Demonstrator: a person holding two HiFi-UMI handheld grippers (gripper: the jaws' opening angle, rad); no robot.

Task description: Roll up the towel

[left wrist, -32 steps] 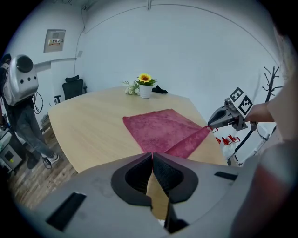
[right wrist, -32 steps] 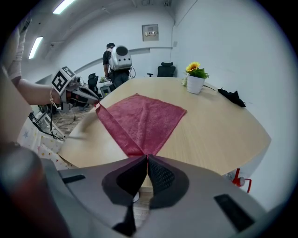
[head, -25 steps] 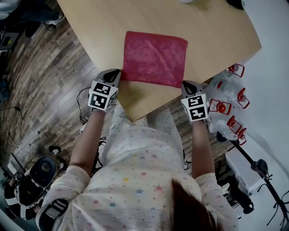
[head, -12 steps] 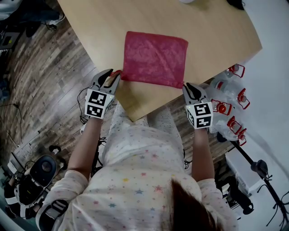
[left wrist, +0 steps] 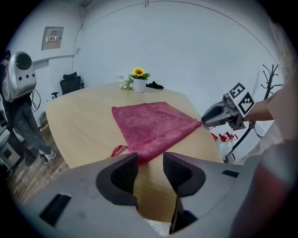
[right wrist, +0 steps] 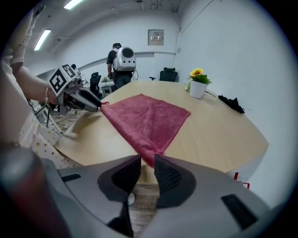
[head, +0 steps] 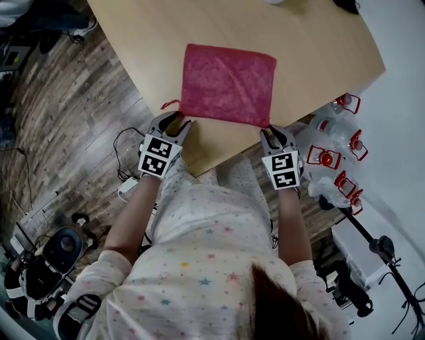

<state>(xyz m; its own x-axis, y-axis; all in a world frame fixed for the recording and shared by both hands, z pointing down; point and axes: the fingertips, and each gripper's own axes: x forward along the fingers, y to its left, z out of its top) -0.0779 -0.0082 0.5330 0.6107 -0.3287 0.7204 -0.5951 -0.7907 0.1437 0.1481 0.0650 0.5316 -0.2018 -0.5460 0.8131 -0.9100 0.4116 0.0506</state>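
Release is what marks the head view. The left gripper, clamped at the near left corner of the pink-red square terry towel a second ago, is now drawn off that corner. It is set just short of the towel's near edge, and its jaws have just been opening. The right gripper is shifted slightly inward at the near right corner. The towel is left flat and unrolled on the pale wooden table, close to its near edge. The roll is therefore judged not yet begun, and a fresh hold along that edge is probably being prepared. Both jaw gaps are partly covered here by the marker cubes, and a white object is cut off by the top edge.

In the left gripper view, the jaws are seen moderately apart with only bare table wood between them. The towel's hem lies just ahead of the tips, untouched. A small red hanging loop is seen at the corner beside the left jaw. The right gripper's tips are seen at the towel's other near corner, but whether they touch the cloth cannot be told from this view.

In the right gripper view, the jaws are parted by a narrow gap. The towel's corner point reaches their mouth but is not pinched, since table edge and floor are visible through the gap. The very tip of the corner is hidden behind the jaws.
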